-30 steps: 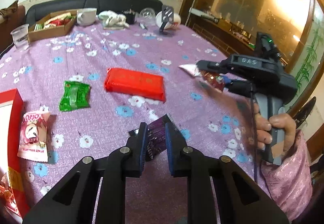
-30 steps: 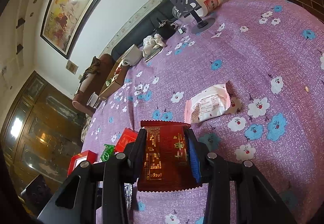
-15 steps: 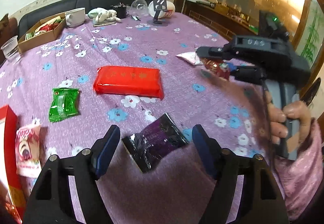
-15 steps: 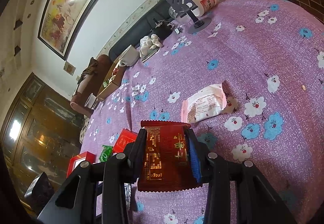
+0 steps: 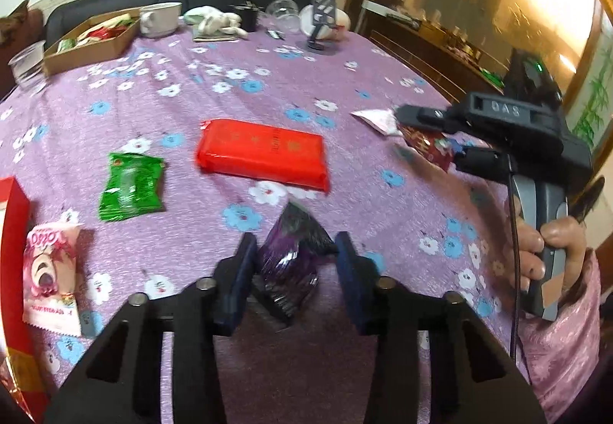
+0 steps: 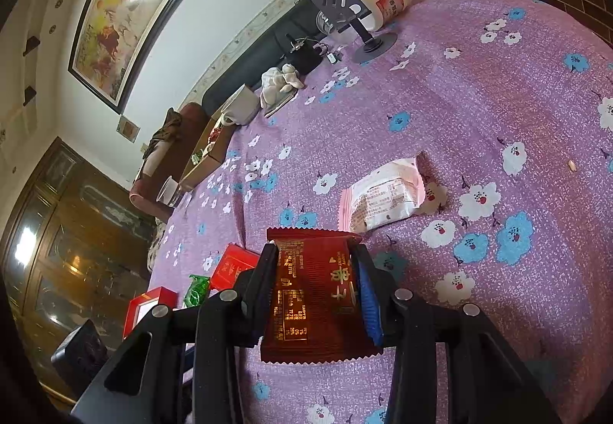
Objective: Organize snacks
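Purple flowered cloth covers the counter (image 5: 364, 86), with a dark sofa and a wood cabinet seen behind it. Since a moment ago the purple packet (image 5: 291, 263) has been let go and is now being caught again: it was pinched, then dropped loose on the cloth between wide fingers, and now the left gripper (image 5: 295, 267) is closing on it at lower centre of the left view. The packet stands between the fingers, touched by the left one, while a gap is still seen at the right one, so the hold is judged not yet firm. This looks like a re-grip for a better hold before the packet is sorted. The right gripper (image 6: 316, 293) is unchanged, held narrow and clamped on the red packet (image 6: 314, 293) above the cloth. A green packet (image 5: 130, 186), a red bar (image 5: 264, 153) and a pink packet (image 5: 51, 270) lie unsorted at left.
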Action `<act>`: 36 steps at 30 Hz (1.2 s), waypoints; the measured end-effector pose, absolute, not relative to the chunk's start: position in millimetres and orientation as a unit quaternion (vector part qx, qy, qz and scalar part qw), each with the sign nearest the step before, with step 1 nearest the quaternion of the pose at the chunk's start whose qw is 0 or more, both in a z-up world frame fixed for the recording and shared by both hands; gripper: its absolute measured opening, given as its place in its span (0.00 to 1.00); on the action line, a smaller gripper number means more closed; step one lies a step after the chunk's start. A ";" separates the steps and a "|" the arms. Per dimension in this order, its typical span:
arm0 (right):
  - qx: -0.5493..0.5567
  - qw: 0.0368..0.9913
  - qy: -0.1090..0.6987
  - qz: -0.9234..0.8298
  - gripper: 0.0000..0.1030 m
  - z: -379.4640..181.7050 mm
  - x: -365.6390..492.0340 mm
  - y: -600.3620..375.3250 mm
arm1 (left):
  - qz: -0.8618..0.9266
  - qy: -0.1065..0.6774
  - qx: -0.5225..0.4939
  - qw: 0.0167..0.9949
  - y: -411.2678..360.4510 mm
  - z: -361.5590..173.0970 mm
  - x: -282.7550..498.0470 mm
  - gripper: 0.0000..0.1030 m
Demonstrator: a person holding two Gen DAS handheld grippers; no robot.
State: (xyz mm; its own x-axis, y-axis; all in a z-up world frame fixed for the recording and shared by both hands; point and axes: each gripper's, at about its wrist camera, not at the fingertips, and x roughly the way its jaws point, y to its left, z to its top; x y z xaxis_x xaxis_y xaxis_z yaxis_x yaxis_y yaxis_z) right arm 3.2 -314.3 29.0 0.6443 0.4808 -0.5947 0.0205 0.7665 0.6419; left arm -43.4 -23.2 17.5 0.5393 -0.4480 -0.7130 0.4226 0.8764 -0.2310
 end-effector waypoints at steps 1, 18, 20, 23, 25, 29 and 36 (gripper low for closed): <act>0.312 0.851 0.400 0.134 0.41 28.6 3.4 -313.8 | -0.248 0.412 -0.027 0.876 -18.5 17.6 -41.8 0.33; 0.266 0.860 0.395 0.182 0.40 38.7 -2.1 -282.8 | -0.169 0.378 -0.112 0.903 45.8 49.2 -53.0 0.33; 0.266 0.855 0.401 0.197 0.40 39.0 -4.0 -272.8 | -0.164 0.363 -0.101 0.911 51.3 61.8 -61.5 0.33; 0.265 0.843 0.415 0.218 0.40 41.1 -6.5 -252.8 | -0.145 0.342 -0.080 0.925 63.5 77.5 -76.4 0.33; 0.266 0.832 0.422 0.241 0.39 46.1 -9.6 -231.0 | -0.127 0.334 -0.067 0.932 76.0 83.6 -84.7 0.33; 0.266 0.816 0.428 0.284 0.39 56.9 -12.3 -184.0 | -0.087 0.328 -0.061 0.939 105.0 86.6 -91.6 0.33; 0.247 0.783 0.449 0.352 0.39 62.5 -13.0 -77.5 | -0.009 0.335 -0.080 0.939 167.8 75.6 -96.3 0.33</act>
